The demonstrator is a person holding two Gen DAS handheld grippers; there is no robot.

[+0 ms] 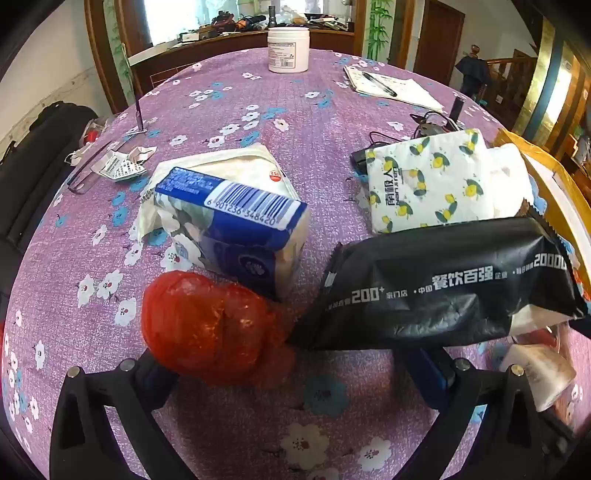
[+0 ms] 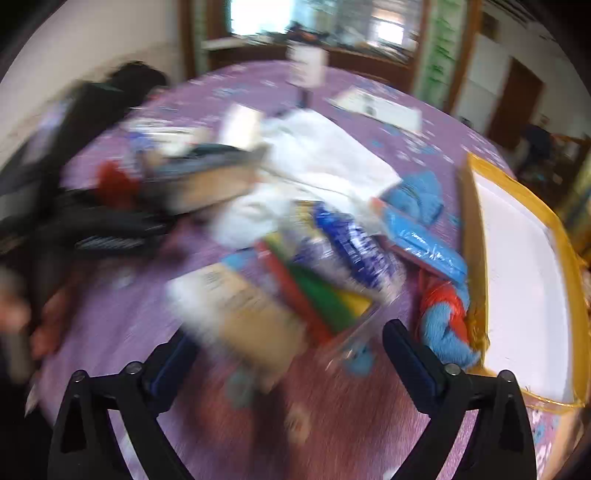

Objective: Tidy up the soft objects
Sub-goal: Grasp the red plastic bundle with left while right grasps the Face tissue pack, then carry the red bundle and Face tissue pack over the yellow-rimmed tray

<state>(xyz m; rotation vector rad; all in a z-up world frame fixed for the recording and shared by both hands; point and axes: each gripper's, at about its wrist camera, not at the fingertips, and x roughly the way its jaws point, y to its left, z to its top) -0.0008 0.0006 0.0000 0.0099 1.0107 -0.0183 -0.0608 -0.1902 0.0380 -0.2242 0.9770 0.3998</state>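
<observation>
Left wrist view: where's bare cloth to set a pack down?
Free: between the left gripper's fingers, and the far stretch between tissue pack and white jar. Crowded: red bag, black pouch, lemon pack.

Daylight comes from the window (image 1: 229, 14) at the far end of the room, and it is overexposed in both views. The left wrist view is sharp and evenly lit, with soft shadows and small glare on the red bag (image 1: 207, 325). The right wrist view is heavily motion-blurred. Both pictures bend strongly at the edges, with dark corners.
</observation>
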